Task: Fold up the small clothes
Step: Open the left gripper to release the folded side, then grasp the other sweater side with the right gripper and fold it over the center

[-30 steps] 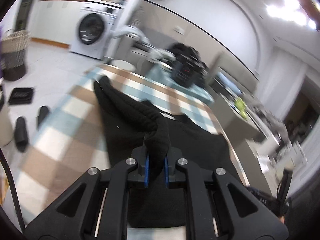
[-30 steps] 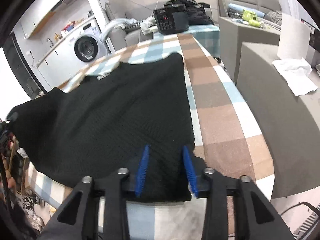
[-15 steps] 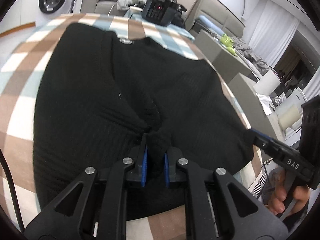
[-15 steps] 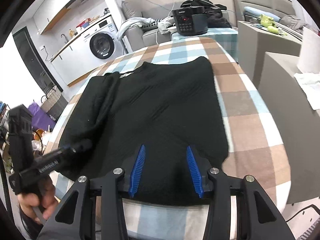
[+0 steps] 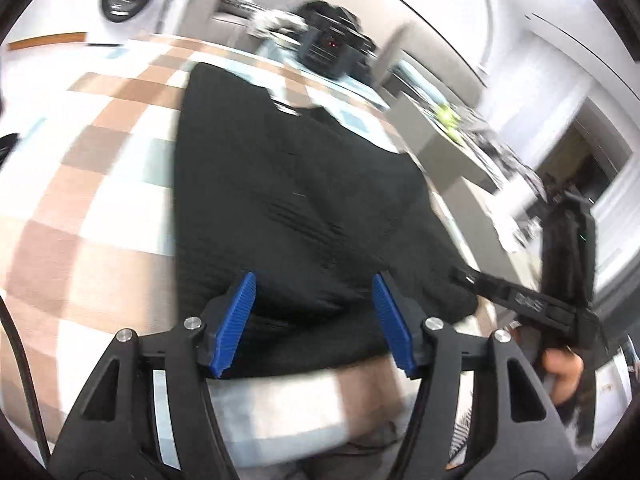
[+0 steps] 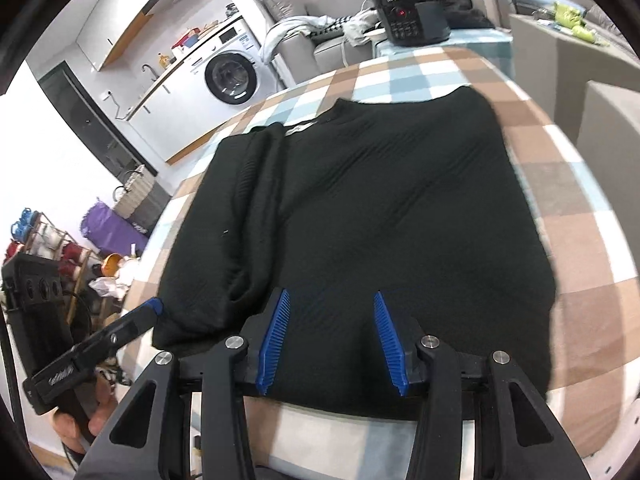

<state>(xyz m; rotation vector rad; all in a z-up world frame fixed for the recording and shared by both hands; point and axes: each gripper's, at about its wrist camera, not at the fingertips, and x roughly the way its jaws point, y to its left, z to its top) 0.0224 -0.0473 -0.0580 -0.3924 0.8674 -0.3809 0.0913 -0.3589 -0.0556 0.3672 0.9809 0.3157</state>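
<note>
A black knit top (image 6: 360,216) lies flat on a table with a checked cloth (image 6: 580,240). Its neck end points away toward the far side, and its bottom edge is close to the near edge of the table. One side of the top, the left one in the right wrist view, is folded in over the body. It makes a long soft roll (image 6: 248,216) that runs from the neck down to the bottom edge.

A moment ago the left gripper (image 5: 312,320) was pinching a bunch of that black cloth and carrying it across. Now its blue pads (image 5: 236,320) are moving apart, and nothing is squeezed between them. The cloth it let go of lies on the top. So the first side fold looks done.

The right gripper (image 6: 330,340) hangs over the bottom edge of the top, near the middle. Its pads are spread a bit and are not pinching anything. The black cloth only shows in the gap under them. It has slid sideways along the bottom edge since a second ago.

I think the other side comes next, because the right side of the top is still spread out flat.

Far off on the table sits a black box with buttons (image 6: 412,12). A washing machine (image 6: 230,76) stands by the wall.
</note>
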